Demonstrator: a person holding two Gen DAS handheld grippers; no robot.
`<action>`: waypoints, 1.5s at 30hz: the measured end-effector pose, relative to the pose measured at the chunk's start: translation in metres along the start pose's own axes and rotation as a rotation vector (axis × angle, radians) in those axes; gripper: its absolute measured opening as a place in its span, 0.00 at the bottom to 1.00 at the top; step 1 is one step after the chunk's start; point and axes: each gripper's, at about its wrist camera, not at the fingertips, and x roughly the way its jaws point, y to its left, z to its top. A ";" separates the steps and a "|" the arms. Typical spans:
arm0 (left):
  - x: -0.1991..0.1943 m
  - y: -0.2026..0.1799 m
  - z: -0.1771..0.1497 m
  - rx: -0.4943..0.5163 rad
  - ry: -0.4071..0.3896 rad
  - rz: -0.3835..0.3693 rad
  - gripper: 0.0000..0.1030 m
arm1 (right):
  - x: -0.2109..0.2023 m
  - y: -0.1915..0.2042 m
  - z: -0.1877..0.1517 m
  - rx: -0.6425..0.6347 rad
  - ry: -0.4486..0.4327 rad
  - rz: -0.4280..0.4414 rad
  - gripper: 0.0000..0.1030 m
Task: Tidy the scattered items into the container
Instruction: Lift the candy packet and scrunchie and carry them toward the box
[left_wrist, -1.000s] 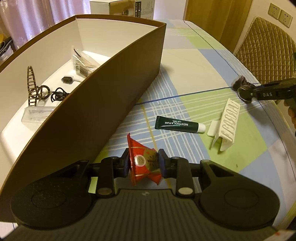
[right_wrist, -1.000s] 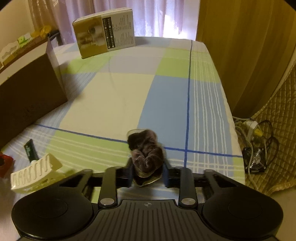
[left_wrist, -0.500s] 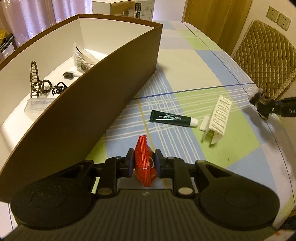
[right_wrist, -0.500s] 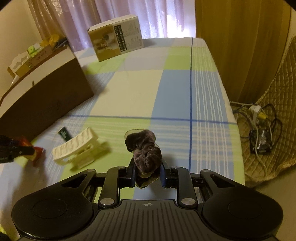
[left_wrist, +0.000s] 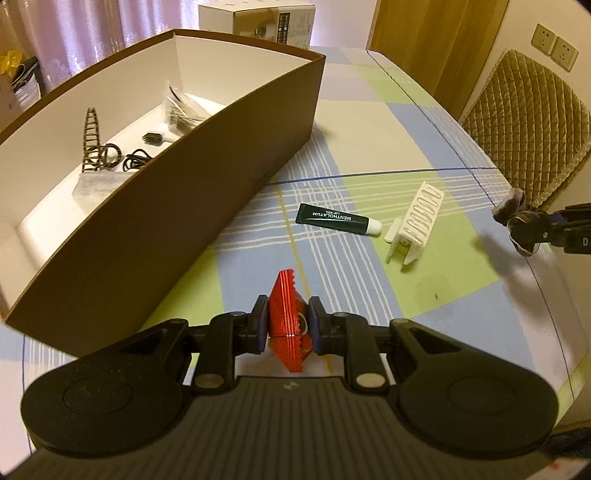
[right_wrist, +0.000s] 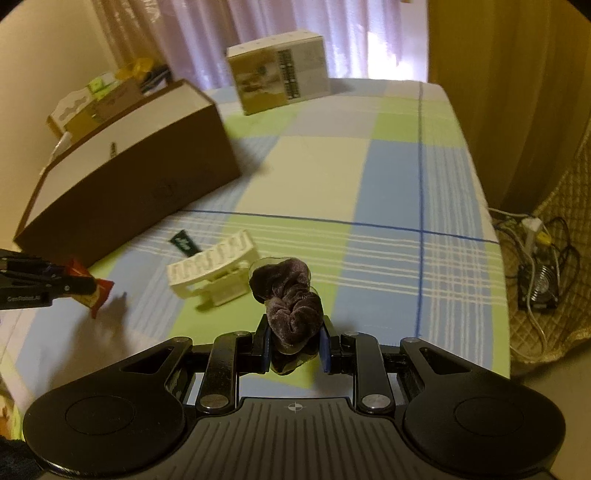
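Tube half hidden behind rack.

Red packet (ridged), brown box

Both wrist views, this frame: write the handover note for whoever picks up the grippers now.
Left gripper: shut on red packet, lifted beside the brown box.
Right gripper: shut on velvet scrunchie, above the tablecloth.
Done: hair clips, hair ties and small packets already lie in the box.
Left: drop both held items in, then fetch the green tube and white clip from the cloth.
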 end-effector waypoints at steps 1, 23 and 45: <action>-0.003 0.000 -0.001 -0.004 -0.003 0.001 0.17 | -0.001 0.003 0.001 -0.008 0.004 0.011 0.21; -0.080 -0.003 -0.002 -0.040 -0.125 -0.035 0.17 | -0.002 0.097 0.025 -0.269 0.042 0.258 0.21; -0.129 0.049 0.039 -0.041 -0.256 0.012 0.17 | 0.004 0.158 0.099 -0.418 -0.046 0.377 0.21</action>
